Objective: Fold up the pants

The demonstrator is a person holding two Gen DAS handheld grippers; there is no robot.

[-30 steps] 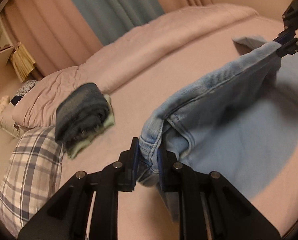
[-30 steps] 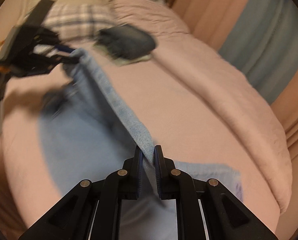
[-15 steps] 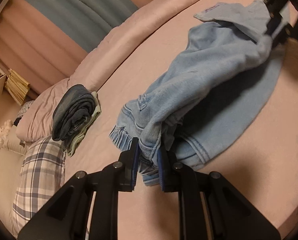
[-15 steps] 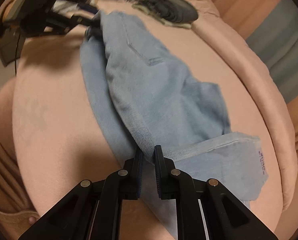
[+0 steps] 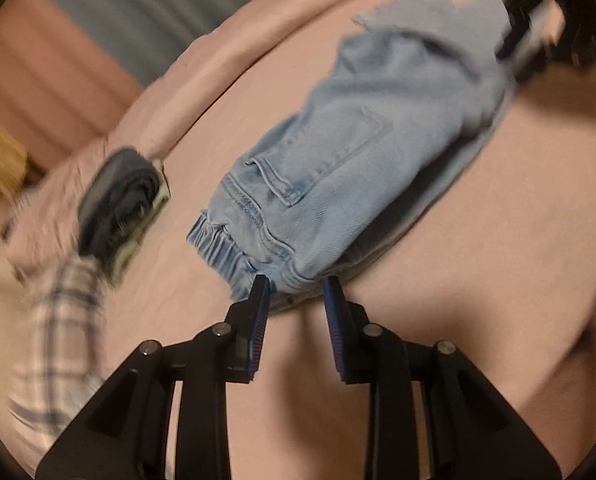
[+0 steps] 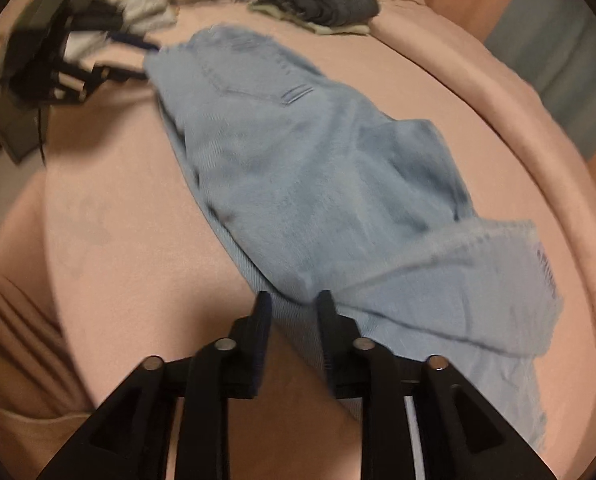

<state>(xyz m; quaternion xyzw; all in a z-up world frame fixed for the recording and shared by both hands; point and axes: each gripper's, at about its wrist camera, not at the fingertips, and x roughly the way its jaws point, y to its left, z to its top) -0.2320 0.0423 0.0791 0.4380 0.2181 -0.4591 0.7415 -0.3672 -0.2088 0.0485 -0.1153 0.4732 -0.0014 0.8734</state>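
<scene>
— Lying folded over on the pink bedsheet [image 5: 498,264], your light-blue jeans [image 5: 362,168] rest flat, right?
— Yes. Your left gripper [image 5: 293,284] has just been opening; its pads stand apart at the elastic waistband, clamping nothing. Your right gripper [image 6: 291,300] has likewise just parted at the fold. Folded dark clothes [image 5: 117,204] sit near the plaid pillow [image 5: 61,320].

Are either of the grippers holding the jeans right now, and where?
Neither: left gripper and right gripper have just opened, releasing the jeans onto the bed.
</scene>
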